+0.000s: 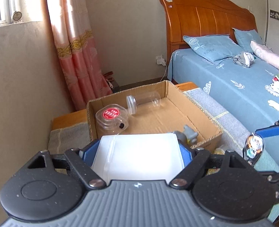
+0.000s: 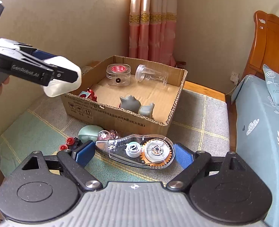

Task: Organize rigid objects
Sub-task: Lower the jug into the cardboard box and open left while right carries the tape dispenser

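My left gripper [image 1: 137,151], at the bottom centre of its view, is clamped wide on a white plastic container [image 1: 139,158], and my right gripper [image 2: 133,153] holds a clear correction tape dispenser [image 2: 137,151] by its two ends between the blue pads. The cardboard box [image 2: 120,117] sits in the middle of both views on the checked cloth [image 2: 196,117]. I think the smooth dispenser may swing or slip out, because only its narrow ends are pinched, and the container could knock the box wall near the red toy [image 2: 90,94].

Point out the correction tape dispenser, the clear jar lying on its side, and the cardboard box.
correction tape dispenser [image 2: 139,152]: right wrist view, on its clear body.
clear jar [image 2: 152,75]: right wrist view, on its transparent wall.
cardboard box [image 2: 120,120]: right wrist view, on its printed front wall.
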Demonstrator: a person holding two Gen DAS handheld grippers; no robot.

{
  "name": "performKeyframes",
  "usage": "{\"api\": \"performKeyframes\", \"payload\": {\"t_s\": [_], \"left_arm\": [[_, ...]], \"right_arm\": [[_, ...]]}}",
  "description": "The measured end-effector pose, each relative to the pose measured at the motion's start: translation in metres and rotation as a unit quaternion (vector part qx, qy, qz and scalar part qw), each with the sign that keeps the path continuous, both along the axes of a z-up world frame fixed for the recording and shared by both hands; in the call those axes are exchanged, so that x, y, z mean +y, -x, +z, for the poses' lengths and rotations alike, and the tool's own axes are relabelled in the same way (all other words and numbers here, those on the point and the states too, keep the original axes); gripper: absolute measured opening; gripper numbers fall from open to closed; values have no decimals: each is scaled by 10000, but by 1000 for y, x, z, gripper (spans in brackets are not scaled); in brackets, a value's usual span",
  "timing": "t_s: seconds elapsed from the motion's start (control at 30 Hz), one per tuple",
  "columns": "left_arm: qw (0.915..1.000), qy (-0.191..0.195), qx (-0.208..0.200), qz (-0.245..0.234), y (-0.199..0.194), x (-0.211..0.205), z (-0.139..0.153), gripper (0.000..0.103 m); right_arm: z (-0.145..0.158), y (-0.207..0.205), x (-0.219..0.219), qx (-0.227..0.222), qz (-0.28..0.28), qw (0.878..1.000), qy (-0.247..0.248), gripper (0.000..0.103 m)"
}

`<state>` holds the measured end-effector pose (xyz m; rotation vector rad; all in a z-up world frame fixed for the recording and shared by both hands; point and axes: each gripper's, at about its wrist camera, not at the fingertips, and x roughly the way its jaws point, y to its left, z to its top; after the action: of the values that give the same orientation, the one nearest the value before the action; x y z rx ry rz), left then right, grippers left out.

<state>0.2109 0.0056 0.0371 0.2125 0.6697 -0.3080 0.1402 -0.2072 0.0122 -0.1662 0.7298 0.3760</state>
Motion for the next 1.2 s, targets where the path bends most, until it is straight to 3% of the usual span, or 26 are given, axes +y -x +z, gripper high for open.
{"api": "performKeyframes", "payload": {"t_s": [0.4, 0.53, 0.8, 0.97, 1.2], "left_arm": [[9990, -29, 318, -320, -103, -72, -13, 83], [9993, -167, 336, -79, -122, -84, -27, 89], [9994, -86, 338, -84, -102, -64, -22, 90], [9999, -79, 143, -31, -79, -45, -9, 97], [9990, 139, -84, 415, -47, -3, -4, 100]], "right_arm": [[15, -5, -4, -215, -139, 9996, 153, 92], [16, -3, -6, -222, -184, 9994, 164, 92], [18, -7, 0, -218, -84, 9995, 220, 92], [23, -12, 10, -252, 61, 9995, 191, 92], [25, -26, 23, -243, 214, 9994, 102, 92]]}}
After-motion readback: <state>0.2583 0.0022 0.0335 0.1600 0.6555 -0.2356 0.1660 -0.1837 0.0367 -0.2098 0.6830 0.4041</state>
